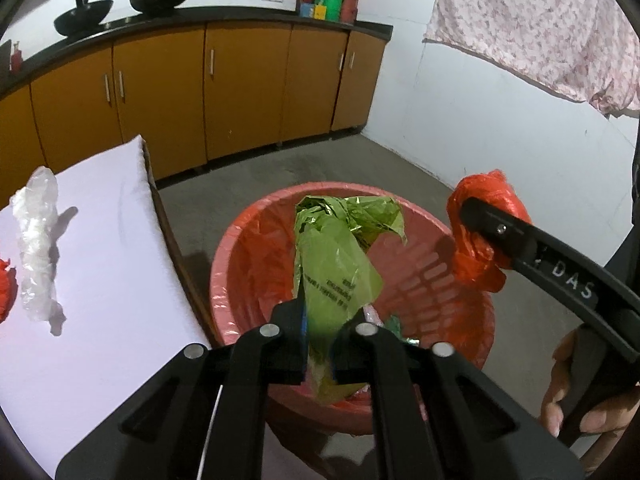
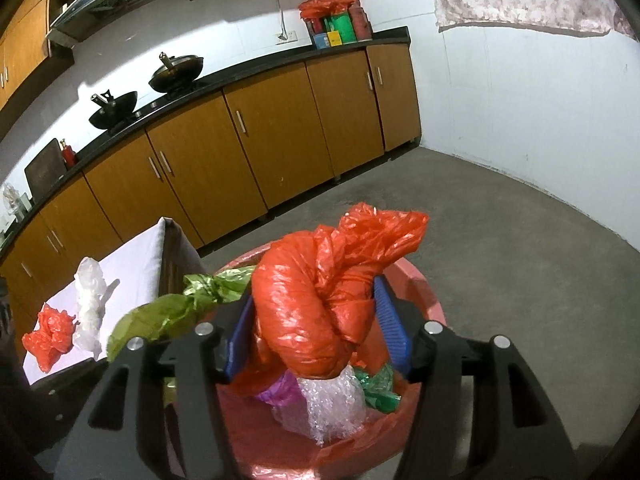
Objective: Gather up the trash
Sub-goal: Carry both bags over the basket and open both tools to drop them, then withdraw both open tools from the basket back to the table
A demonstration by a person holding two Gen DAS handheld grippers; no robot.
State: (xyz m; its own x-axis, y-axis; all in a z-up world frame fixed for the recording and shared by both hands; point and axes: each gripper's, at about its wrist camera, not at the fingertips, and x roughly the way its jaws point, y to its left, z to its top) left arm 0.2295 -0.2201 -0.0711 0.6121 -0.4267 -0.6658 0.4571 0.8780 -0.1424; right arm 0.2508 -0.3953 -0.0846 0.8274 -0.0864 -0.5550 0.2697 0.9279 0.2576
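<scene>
Right now both hand-held grippers hang over the round red plastic waste basket lined with a red bag [image 1: 436, 280], each with a piece of trash between its fingers. At the bottom centre of the left wrist view, the left gripper [image 1: 322, 344] has its jaws nearly together on the crumpled green plastic bag [image 1: 340, 264], whose long axis runs straight up the frame from the fingers and out over the basket's mouth; the pads look to be only just loosening on it. In the right wrist view, the right gripper [image 2: 312, 332] stands about half open around the knotted orange-red plastic bag [image 2: 316, 312], a fat bundle wedged between the blue pads with its loose tail flaring toward the upper right. Below it, lower centre, lies trash already in the basket (bubble wrap, a scrap of purple film, a green wrapper). Both bags sit directly above the opening, so I judge the coming move to be simply a release downward. At the left of both views, a white cloth-covered table [image 1: 120, 240] carries a clear crumpled plastic wrap [image 1: 36, 240] and a small orange-red plastic scrap [image 2: 48, 336], both nearer the left hand.
</scene>
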